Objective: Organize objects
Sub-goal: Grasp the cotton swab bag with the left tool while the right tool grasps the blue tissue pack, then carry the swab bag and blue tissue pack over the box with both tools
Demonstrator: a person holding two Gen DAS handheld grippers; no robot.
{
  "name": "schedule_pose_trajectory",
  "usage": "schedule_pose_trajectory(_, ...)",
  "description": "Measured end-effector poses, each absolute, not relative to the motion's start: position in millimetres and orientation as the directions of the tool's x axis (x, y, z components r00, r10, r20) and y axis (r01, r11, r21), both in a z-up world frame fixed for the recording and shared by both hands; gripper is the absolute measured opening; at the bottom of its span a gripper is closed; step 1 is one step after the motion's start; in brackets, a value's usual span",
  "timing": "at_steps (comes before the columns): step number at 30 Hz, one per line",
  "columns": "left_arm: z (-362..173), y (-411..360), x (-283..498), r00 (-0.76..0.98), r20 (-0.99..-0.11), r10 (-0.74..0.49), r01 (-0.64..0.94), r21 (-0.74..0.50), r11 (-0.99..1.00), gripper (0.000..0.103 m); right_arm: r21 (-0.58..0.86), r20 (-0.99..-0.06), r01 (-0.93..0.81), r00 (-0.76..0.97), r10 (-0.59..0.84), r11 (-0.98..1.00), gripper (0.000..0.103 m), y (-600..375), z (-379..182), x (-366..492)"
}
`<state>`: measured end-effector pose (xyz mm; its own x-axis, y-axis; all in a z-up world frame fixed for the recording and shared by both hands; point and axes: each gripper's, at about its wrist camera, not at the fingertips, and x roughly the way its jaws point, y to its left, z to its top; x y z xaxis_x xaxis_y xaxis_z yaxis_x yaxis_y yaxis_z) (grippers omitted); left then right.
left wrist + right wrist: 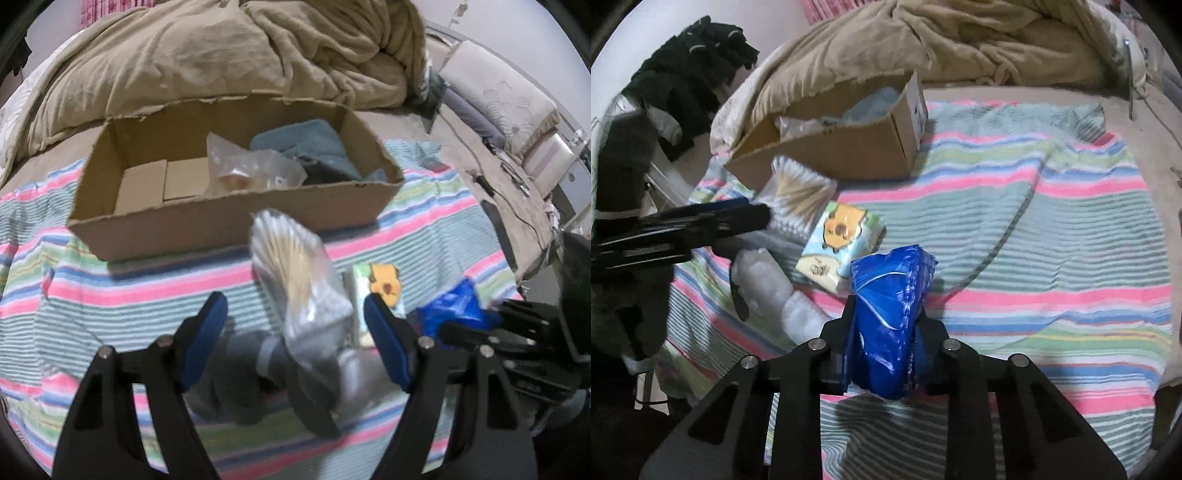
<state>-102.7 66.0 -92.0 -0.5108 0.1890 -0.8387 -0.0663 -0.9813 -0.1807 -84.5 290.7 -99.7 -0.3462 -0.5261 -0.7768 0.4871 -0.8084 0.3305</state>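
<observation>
Partly: cardboard box [236,221] holds some items; right gripper [884,332] clamps blue packet [890,295]; left gripper [295,332] gapes around, not gripping, cotton-swab bag [291,273]; tissue pack [842,240] remains

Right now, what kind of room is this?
Most likely a bedroom: the work surface is a bed with a striped blanket, a rumpled tan duvet behind the cardboard box, and a pillow alongside.

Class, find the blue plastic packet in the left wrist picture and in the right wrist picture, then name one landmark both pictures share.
Left wrist view: the blue plastic packet sits at the right, beyond the left gripper's right finger, held by the right gripper.
Right wrist view: it is at lower centre, clamped between the right gripper's fingers.
Shared landmark: the cardboard box on the striped blanket.
</observation>
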Motion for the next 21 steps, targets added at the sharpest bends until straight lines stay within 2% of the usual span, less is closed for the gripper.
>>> schedule_pose_trajectory(2,-99,67,-112,-0.496,-0.845,0.2,-0.057,-0.198,-0.979,0.075,0.327,-0.76,0.499,-0.366,-0.538,-0.802,0.023,295,-91,-86)
schedule_pose_trajectory(4,-106,68,-119,-0.48,-0.853,0.205,-0.05,-0.207,-0.977,0.067,0.326,-0.742,0.504,-0.388,-0.547,-0.8,0.019,299,-84,-89)
schedule_pose_trajectory(5,-108,70,-120,-0.474,-0.855,0.209,-0.051,-0.21,-0.976,0.057,0.327,-0.736,0.502,-0.397,-0.549,-0.801,0.018,302,-81,-91)
schedule_pose_trajectory(9,-113,79,-124,-0.469,-0.853,0.23,-0.073,-0.222,-0.972,0.043,0.333,-0.728,0.483,-0.414,-0.546,-0.81,0.014,310,-81,-102)
schedule_pose_trajectory(12,-112,82,-123,-0.476,-0.847,0.238,-0.081,-0.227,-0.971,0.038,0.342,-0.73,0.478,-0.407,-0.549,-0.809,0.013,312,-84,-105)
schedule_pose_trajectory(21,-93,77,-113,-0.517,-0.816,0.259,-0.086,-0.251,-0.964,0.031,0.33,-0.714,0.474,-0.44,-0.544,-0.816,0.013,310,-69,-102)
